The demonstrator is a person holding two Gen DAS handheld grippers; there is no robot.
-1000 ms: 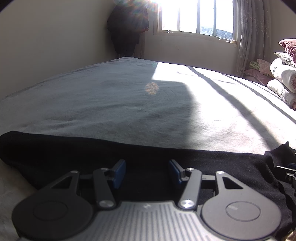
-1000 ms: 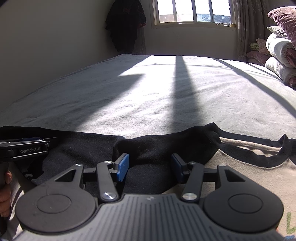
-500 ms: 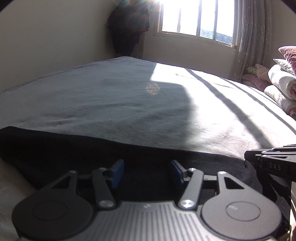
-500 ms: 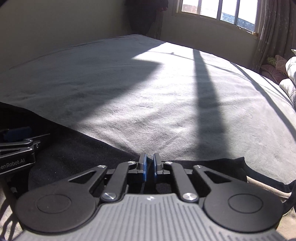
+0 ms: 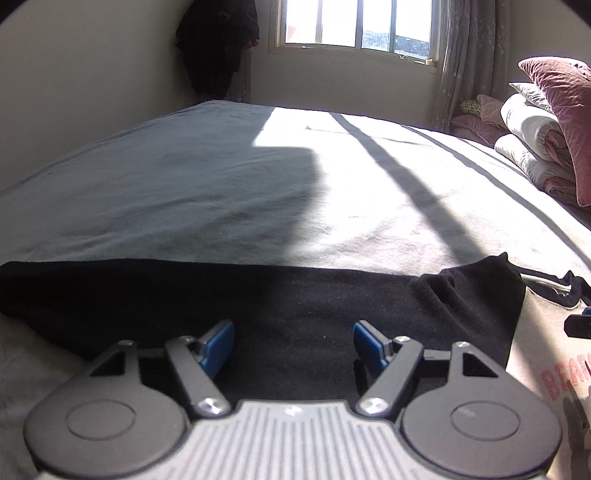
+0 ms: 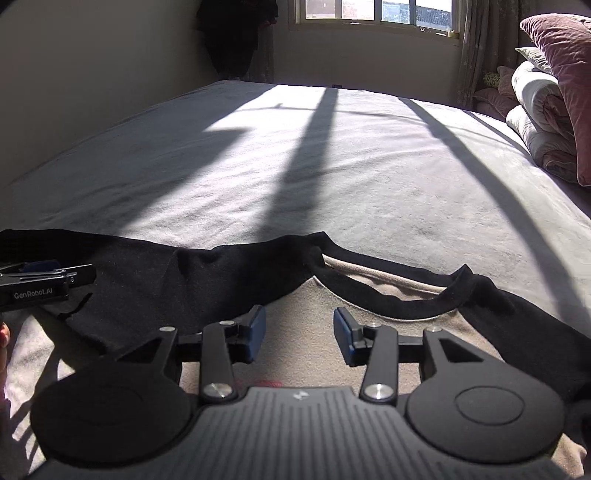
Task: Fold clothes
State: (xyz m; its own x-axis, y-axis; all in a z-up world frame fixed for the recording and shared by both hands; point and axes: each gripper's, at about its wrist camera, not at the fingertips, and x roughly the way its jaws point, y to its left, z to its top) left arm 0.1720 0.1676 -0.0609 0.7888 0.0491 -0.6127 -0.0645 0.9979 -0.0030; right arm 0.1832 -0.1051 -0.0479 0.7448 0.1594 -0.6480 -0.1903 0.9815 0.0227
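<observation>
A beige shirt (image 6: pixel 295 306) with a black collar (image 6: pixel 406 299) and black sleeves lies flat on the near part of the grey bed (image 5: pixel 221 184). One black sleeve (image 5: pixel 258 295) is laid across the shirt's left side. My left gripper (image 5: pixel 293 345) hovers over that sleeve, its jaws opening, with only flat cloth below them. It also shows in the right wrist view as the left gripper (image 6: pixel 37 280). My right gripper (image 6: pixel 300 332) is over the beige chest just below the collar; its jaws are opening and grip nothing.
Folded quilts and a mauve pillow (image 5: pixel 546 122) are stacked at the bed's right side. A window (image 5: pixel 358 26) and a dark hanging garment (image 5: pixel 218 48) are at the far wall. A wall runs along the bed's left.
The right gripper, shut on the black cloth's edge half a second ago, has opened and drawn back over the beige chest. The left jaws have spread wider over the sleeve.
</observation>
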